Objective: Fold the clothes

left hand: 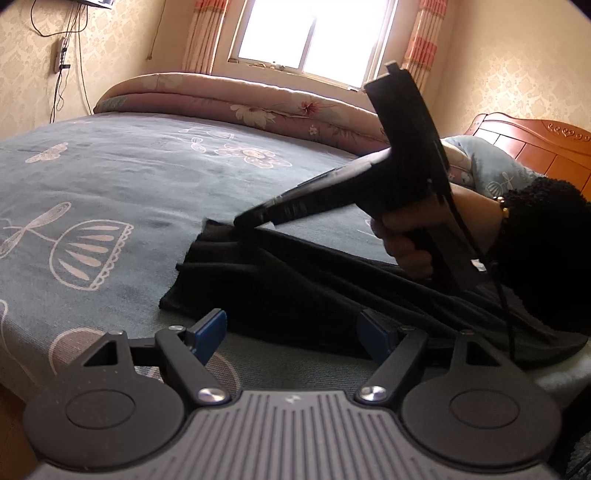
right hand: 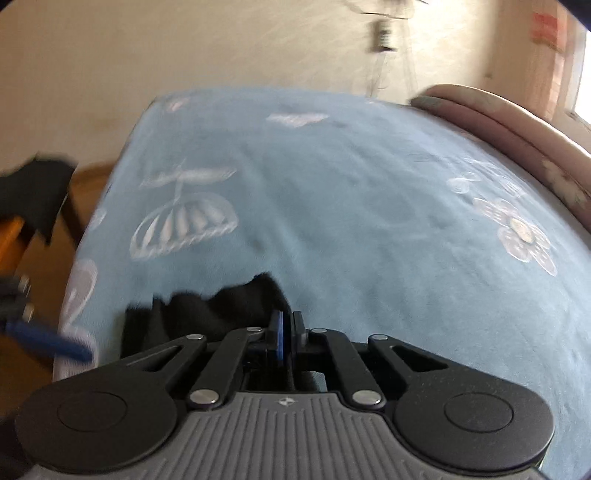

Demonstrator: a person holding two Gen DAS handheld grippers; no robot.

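Black garment (left hand: 295, 288) lay spread on the bed (left hand: 110, 192), on the blue sheet with white flower prints, near the bed's front edge. Left hand-held gripper (left hand: 295, 338) hovered just above the garment's near edge, jaws wide apart, blue pads (left hand: 210, 332) clear of the fabric, nothing between them. Right hand-held gripper (left hand: 243, 221) came in from the right in the left wrist view, angled down, tip at the garment's far left corner; a hand (left hand: 410, 240) in a fuzzy black sleeve (left hand: 543, 236) gripped its handle. In the right wrist view the right hand-held gripper's jaws stood nearly together, black fabric (right hand: 207, 310) bunched right at the tips and to their left; looked pinched on the garment's edge, though motion blur kept the contact from being crisp. Rolled pink floral quilt (left hand: 236, 99) sat along the far side of the bed under the window (left hand: 314, 33). Wooden headboard (left hand: 535, 144) at right, with a light blue pillow (left hand: 487, 166) in front of it.
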